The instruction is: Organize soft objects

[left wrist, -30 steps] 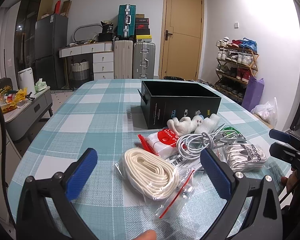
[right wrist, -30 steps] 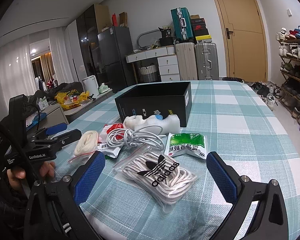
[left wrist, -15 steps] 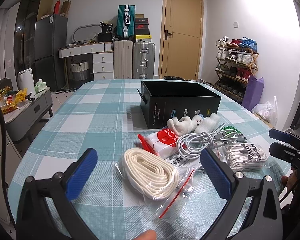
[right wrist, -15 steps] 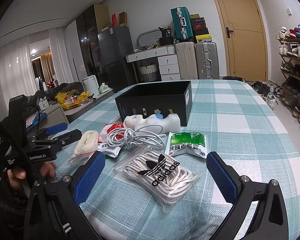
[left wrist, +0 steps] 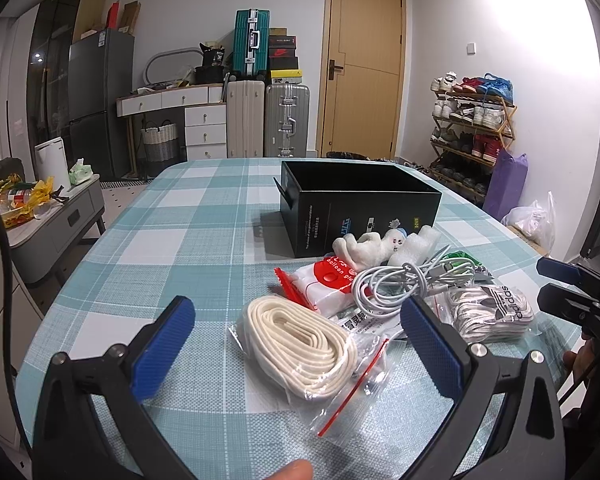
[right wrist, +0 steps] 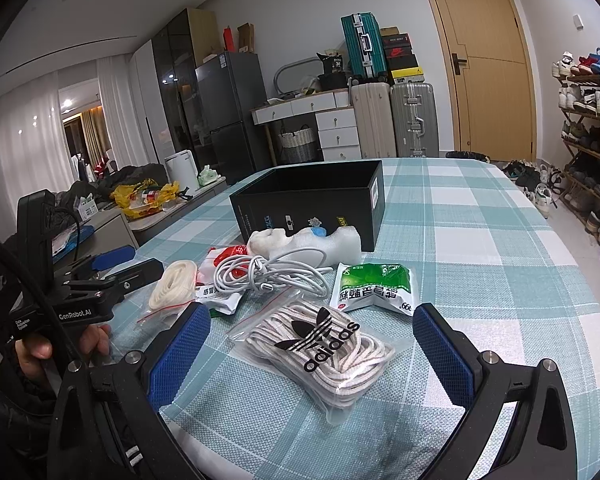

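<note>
An open black box [left wrist: 360, 204] [right wrist: 312, 204] stands on the checked table [left wrist: 172, 248]. In front of it lie a white plush toy [left wrist: 360, 246] [right wrist: 304, 242], a coiled white cable [left wrist: 400, 284] [right wrist: 272, 272], a red-and-white packet [left wrist: 324, 284], a green packet [right wrist: 374, 286], a bag of cream webbing [left wrist: 300, 340] [right wrist: 174, 282] and an Adidas bag of laces [right wrist: 324, 348] [left wrist: 488, 312]. My left gripper [left wrist: 298, 338] is open, above the webbing bag. My right gripper [right wrist: 312, 344] is open, above the laces bag.
The table's near edge lies just under both grippers. A grey side cabinet [left wrist: 56, 220] with clutter stands left of the table. Suitcases [left wrist: 268, 120], a desk and a door stand at the back, and a shoe rack [left wrist: 472, 136] on the right.
</note>
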A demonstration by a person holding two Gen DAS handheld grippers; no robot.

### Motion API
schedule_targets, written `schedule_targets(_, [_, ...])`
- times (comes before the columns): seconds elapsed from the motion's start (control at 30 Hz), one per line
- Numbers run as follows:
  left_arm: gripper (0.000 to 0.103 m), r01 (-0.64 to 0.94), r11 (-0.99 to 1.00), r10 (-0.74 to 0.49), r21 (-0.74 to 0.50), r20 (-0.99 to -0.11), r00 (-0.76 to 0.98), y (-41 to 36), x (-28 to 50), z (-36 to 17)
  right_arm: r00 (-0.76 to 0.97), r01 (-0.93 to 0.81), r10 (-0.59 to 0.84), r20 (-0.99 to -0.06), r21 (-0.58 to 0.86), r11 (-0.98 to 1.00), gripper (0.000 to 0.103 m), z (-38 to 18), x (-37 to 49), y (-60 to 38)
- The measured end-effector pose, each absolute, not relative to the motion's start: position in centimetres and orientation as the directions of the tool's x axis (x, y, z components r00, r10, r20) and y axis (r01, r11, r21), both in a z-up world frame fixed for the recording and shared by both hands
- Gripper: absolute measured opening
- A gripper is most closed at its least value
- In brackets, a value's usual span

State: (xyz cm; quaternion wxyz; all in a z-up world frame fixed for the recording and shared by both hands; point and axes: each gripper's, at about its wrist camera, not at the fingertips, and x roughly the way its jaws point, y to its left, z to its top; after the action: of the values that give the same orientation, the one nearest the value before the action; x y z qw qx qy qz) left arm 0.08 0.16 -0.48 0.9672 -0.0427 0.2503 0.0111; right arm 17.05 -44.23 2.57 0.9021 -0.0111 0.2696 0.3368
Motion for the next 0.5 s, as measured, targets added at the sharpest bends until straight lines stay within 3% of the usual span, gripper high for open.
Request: schedule_targets(0.5, [0.103, -0.039, 0.996, -0.002, -0.075, -0.490, 0.872, 0.13, 0.07, -0.54, 0.618, -0.619, 0.605, -0.503, 0.163, 0.768, 0.103, 2.11, 16.85, -44.17])
